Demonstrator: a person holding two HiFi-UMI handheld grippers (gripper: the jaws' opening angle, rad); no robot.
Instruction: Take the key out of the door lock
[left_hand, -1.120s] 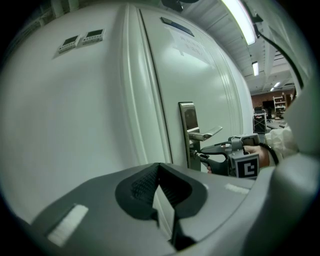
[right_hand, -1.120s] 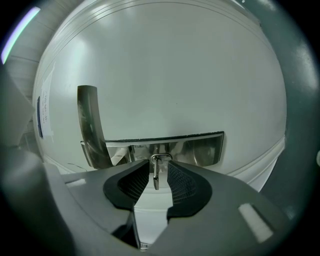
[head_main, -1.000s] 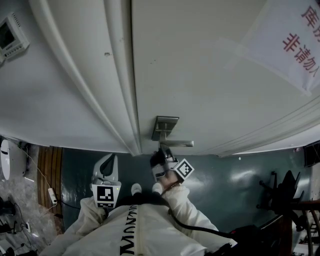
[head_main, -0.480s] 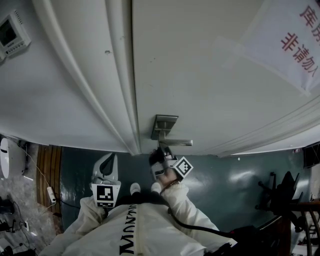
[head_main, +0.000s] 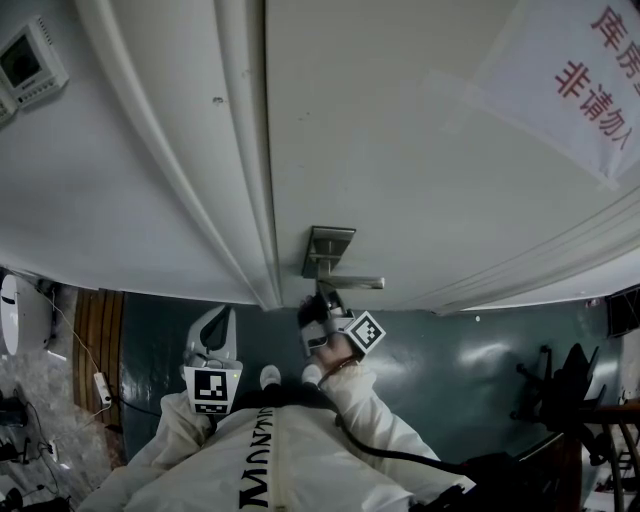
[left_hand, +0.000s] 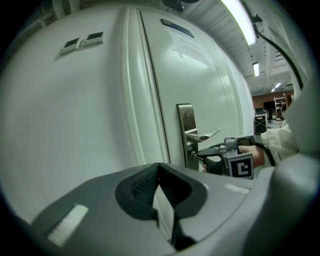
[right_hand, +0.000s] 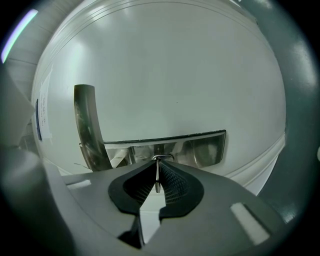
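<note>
The steel lock plate (head_main: 328, 250) with its lever handle (head_main: 358, 283) sits on the white door (head_main: 420, 150). My right gripper (head_main: 322, 300) is pushed up against the plate just below the handle. In the right gripper view the small metal key (right_hand: 157, 176) stands edge-on between the black pads (right_hand: 172, 182), which are closing and touch it at their tips, in front of the plate (right_hand: 200, 150). My left gripper (head_main: 222, 315) hangs low to the left, away from the door, shut with nothing in it. From its view the right gripper (left_hand: 201, 158) shows at the plate (left_hand: 186, 120).
A raised door frame moulding (head_main: 240, 150) runs left of the lock. A paper notice with red print (head_main: 585, 80) hangs on the door at the upper right. A wall control panel (head_main: 30, 65) is at the far left. Dark stands (head_main: 570, 385) are on the floor at the right.
Almost nothing has shifted in the head view. The right gripper stays pressed at the lock under the handle and the left gripper has not moved.
</note>
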